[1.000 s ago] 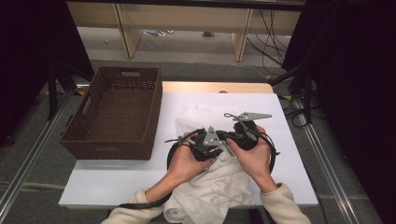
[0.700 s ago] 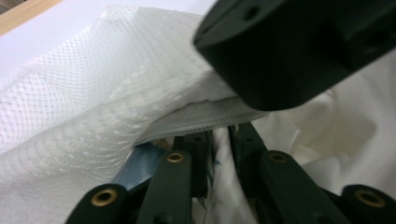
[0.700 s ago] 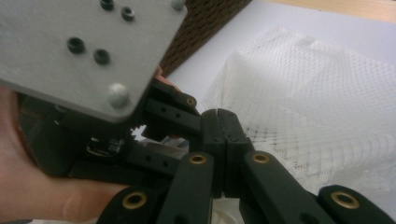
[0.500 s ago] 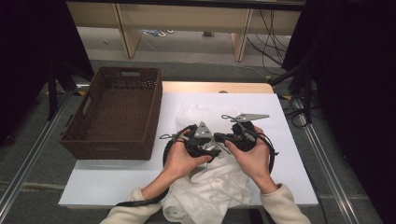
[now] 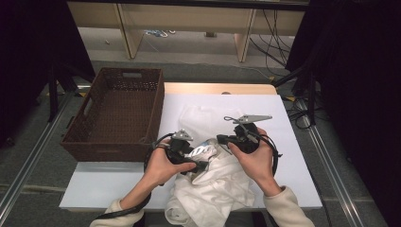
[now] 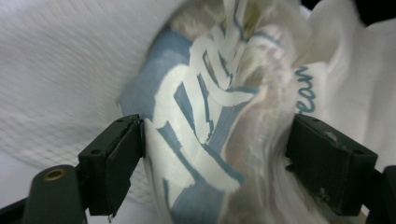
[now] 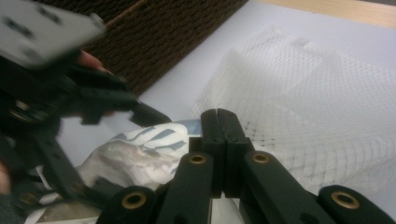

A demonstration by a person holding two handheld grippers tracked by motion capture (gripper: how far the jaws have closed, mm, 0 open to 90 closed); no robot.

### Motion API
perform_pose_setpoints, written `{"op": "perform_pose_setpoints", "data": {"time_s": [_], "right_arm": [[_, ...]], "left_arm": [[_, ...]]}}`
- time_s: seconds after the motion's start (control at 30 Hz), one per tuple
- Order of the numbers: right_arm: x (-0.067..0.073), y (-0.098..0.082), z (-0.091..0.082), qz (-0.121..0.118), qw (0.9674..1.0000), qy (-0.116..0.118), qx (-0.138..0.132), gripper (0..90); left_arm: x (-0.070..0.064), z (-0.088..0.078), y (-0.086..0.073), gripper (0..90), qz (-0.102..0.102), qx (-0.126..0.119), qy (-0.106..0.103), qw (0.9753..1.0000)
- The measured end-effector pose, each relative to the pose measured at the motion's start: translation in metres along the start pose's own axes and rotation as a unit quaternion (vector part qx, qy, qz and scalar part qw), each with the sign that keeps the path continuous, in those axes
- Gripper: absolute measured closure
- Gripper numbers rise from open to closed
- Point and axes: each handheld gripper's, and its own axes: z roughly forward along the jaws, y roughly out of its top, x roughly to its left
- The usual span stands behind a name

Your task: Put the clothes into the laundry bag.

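Cream sleeves [image 5: 288, 205], black claws [image 5: 222, 142] with brass screws (grey three-cornered plates on top), trailing black cables

- The left gripper [image 5: 201, 158] has just been opening its jaws wide, near the brown basket [image 5: 116, 116].
- The right gripper [image 5: 222, 140], farther from the basket, has its jaws closed tight.

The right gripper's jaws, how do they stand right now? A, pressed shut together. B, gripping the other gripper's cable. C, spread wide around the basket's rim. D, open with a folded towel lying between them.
A: in the right gripper view the right gripper shows its two black jaws closed flat against each other, above the white mesh cloth, well clear of the brown woven basket.
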Motion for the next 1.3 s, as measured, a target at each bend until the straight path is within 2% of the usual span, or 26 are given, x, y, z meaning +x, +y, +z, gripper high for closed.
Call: {"op": "perform_pose_setpoints", "data": {"time_s": [0.07,0.1,0.13,0.2,0.27,0.4,0.47,0.5,0.57,0.6,0.7,0.73,0.77,0.8,0.83,0.9,0.93,0.97,1.03,1.07,1.1,1.13,1.2,1.23,1.27,1.3], "right_arm": [[0.000,-0.001,0.002,-0.003,1.0000,0.003,-0.003,90.0],[0.000,0.000,0.001,-0.005,1.0000,-0.006,0.002,90.0],[0.002,-0.001,0.001,0.008,1.0000,-0.003,0.005,90.0],[0.001,-0.001,0.001,0.005,1.0000,-0.005,0.004,90.0],[0.000,-0.001,0.001,0.004,1.0000,-0.006,-0.001,90.0],[0.001,0.000,-0.001,-0.002,0.9999,-0.008,-0.011,90.0],[0.002,0.000,-0.002,-0.007,0.9998,-0.005,-0.019,90.0],[0.004,0.000,-0.004,-0.002,0.9998,-0.007,-0.019,90.0],[0.005,0.001,-0.004,-0.008,0.9997,0.001,-0.025,90.0],[0.008,0.001,-0.005,-0.001,0.9997,0.005,-0.025,90.0],[0.008,0.001,-0.003,-0.015,0.9996,0.014,-0.018,90.0],[0.009,0.000,-0.002,0.003,0.9996,0.024,-0.016,90.0],[0.009,0.000,-0.003,-0.003,0.9997,0.020,-0.012,90.0],[0.008,0.000,0.000,-0.011,0.9993,0.033,-0.015,90.0],[0.010,0.000,-0.001,-0.006,0.9996,0.021,-0.014,90.0],[0.009,0.000,-0.001,0.000,0.9997,0.019,-0.013,90.0],[0.006,0.000,-0.001,-0.010,0.9999,0.008,-0.010,90.0],[0.006,0.000,-0.001,-0.003,0.9999,0.008,-0.013,90.0],[0.002,0.001,-0.001,-0.014,0.9997,0.007,-0.016,90.0],[0.003,0.000,-0.002,-0.006,0.9999,0.004,-0.012,90.0],[0.002,0.001,-0.002,-0.011,0.9998,0.008,-0.016,90.0],[0.003,0.001,-0.004,-0.009,0.9999,-0.001,-0.013,90.0],[0.004,0.001,-0.005,-0.008,0.9998,0.003,-0.018,90.0],[0.003,0.001,-0.006,-0.014,0.9997,-0.003,-0.017,90.0],[0.004,0.001,-0.006,-0.010,0.9998,-0.002,-0.014,90.0],[0.003,0.001,-0.005,-0.010,0.9998,0.002,-0.017,90.0]], "left_arm": [[-0.004,0.009,-0.002,33.2,0.010,0.010,0.006,0.9999],[-0.004,0.009,-0.001,40.5,0.036,0.025,0.019,0.9989],[-0.008,0.008,0.001,48.9,0.040,0.025,0.036,0.9982],[-0.014,0.002,0.005,66.9,0.040,0.012,0.051,0.9978],[-0.024,-0.007,0.009,75.4,0.044,0.007,0.067,0.9968],[-0.047,-0.018,0.019,78.9,0.064,-0.015,0.077,0.9949],[-0.054,-0.020,0.025,79.0,0.060,-0.024,0.073,0.9952],[-0.056,-0.019,0.029,79.0,0.054,-0.028,0.079,0.9950],[-0.055,-0.014,0.034,79.3,0.056,-0.028,0.082,0.9947],[-0.053,-0.008,0.038,79.6,0.054,-0.026,0.090,0.9941],[-0.039,0.011,0.041,80.5,0.045,-0.022,0.110,0.9926],[-0.035,0.016,0.041,80.7,0.043,-0.022,0.115,0.9922],[-0.030,0.023,0.040,80.7,0.041,-0.025,0.122,0.9914],[-0.026,0.026,0.039,80.5,0.038,-0.023,0.125,0.9911],[-0.023,0.026,0.037,80.1,0.041,-0.027,0.121,0.9915],[-0.026,0.020,0.035,77.2,0.055,-0.031,0.126,0.9900],[-0.027,0.017,0.034,72.5,0.061,-0.033,0.124,0.9899],[-0.028,0.013,0.034,67.4,0.064,-0.036,0.119,0.9902],[-0.031,0.003,0.032,49.7,0.071,-0.044,0.110,0.9905],[-0.032,-0.003,0.030,44.9,0.069,-0.051,0.098,0.9915],[-0.034,-0.010,0.028,41.6,0.069,-0.057,0.092,0.9917],[-0.037,-0.017,0.026,37.1,0.070,-0.066,0.086,0.9916],[-0.045,-0.033,0.019,33.9,0.075,-0.076,0.075,0.9914],[-0.050,-0.041,0.014,31.3,0.065,-0.090,0.057,0.9922],[-0.051,-0.047,0.012,29.6,0.069,-0.090,0.057,0.9919],[-0.056,-0.053,0.007,28.8,0.061,-0.091,0.051,0.9927]]}}
